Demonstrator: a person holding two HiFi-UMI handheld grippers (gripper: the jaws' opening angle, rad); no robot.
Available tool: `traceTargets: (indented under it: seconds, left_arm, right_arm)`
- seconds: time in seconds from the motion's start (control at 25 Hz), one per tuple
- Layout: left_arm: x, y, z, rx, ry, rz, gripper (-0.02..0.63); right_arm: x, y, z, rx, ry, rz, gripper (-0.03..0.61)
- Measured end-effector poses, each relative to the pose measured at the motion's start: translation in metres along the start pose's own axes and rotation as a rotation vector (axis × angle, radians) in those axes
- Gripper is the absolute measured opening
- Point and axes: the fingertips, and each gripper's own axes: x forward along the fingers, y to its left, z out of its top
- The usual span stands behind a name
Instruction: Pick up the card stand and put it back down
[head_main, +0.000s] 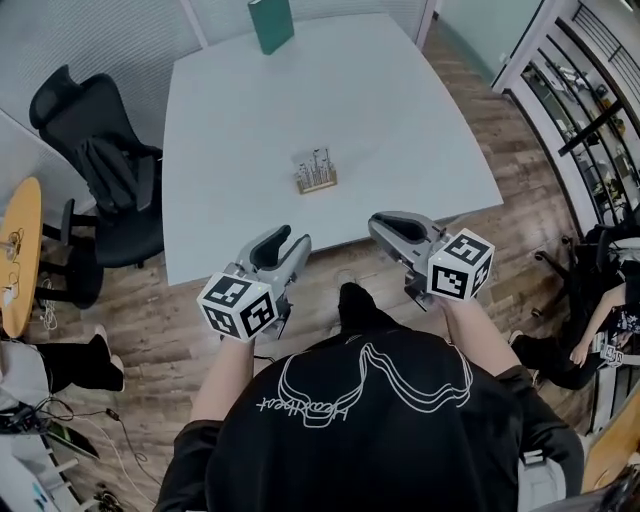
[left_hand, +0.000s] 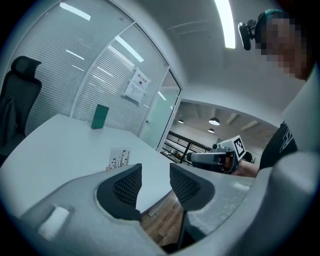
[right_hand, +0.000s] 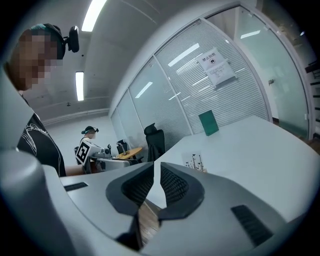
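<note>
Standing well beyond left tongs (head_main: 291, 240) and right tongs (head_main: 386, 223): card stand (head_main: 316, 172)

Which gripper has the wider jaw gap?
The left gripper: a broad gap shows between its pads, while the right gripper leaves only a narrow slit.
</note>
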Motion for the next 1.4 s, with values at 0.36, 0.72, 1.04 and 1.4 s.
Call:
traceTargets:
  seconds: [0.36, 0.72, 1.04, 1.4]
  left_arm:
    - [0.052, 0.067, -0.012, 0.016, 0.092, 0.087, 0.187]
    - [0.11, 0.125, -0.031, 0.063, 0.202, 0.13, 0.187]
    - [0.136, 0.161, -0.063, 0.033, 0.272, 0.14, 0.187]
    - [0.158, 0.183, -0.076, 0.035, 0.294, 0.146, 0.186]
  right_arm:
    - [0.055, -0.077, -0.013, -0.084, 0.127, 0.0, 0.125]
    - [0.117, -0.143, -0.039, -0.272, 0.32, 0.01, 0.14]
    - [0.157, -0.18, -0.07, -0.239, 0.425, 0.042, 0.155]
    - [0.185, -0.187, -0.091, -0.212, 0.475, 0.072, 0.155]
